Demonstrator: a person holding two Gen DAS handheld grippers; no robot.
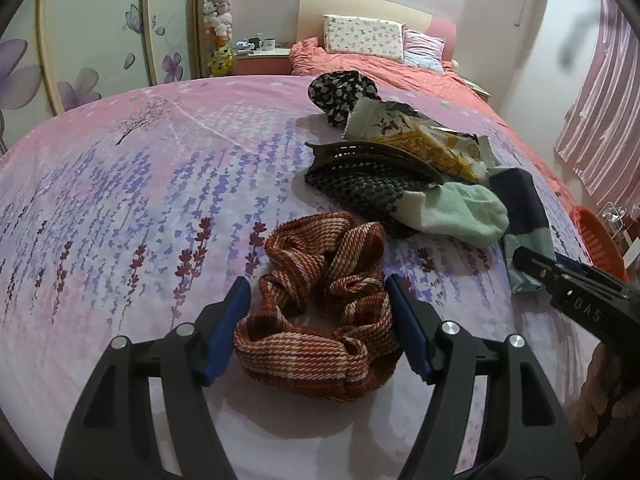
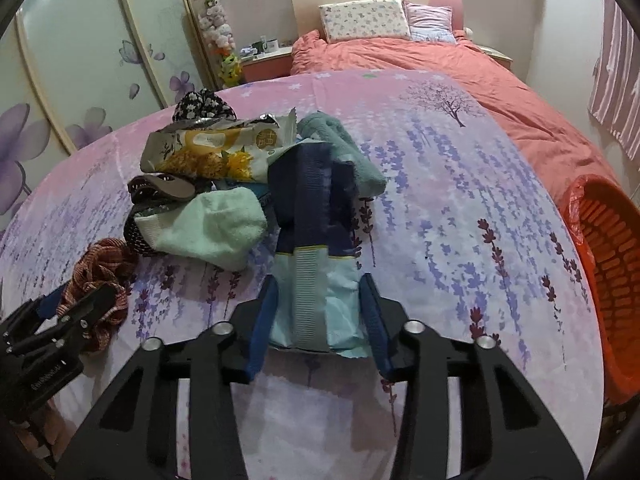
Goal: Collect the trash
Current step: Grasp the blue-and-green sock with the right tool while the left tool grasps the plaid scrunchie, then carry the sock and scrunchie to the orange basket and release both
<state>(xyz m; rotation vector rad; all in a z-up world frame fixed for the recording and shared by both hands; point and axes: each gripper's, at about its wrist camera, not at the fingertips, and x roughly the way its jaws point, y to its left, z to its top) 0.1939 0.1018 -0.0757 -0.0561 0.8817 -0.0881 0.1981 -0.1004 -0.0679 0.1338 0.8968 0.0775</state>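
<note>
Right gripper (image 2: pixel 320 316) straddles the blue-and-pale wrapper (image 2: pixel 316 264), pads at its edges, grip unclear. Orange bin (image 2: pixel 608 264) waits to its right. Left gripper (image 1: pixel 316 328) open around scrunchie (image 1: pixel 320 300).

Place: looking like a home bedroom.
Bed (image 2: pixel 400 56): lying under a coral duvet, two pillows (image 2: pixel 364 20) leaning on the headboard.
Wardrobe (image 1: pixel 92 40): showing sliding doors with purple flowers.
Nightstand (image 1: pixel 262 60): carrying mugs.
Curtain (image 1: pixel 600 120): hanging pink, striped.
</note>
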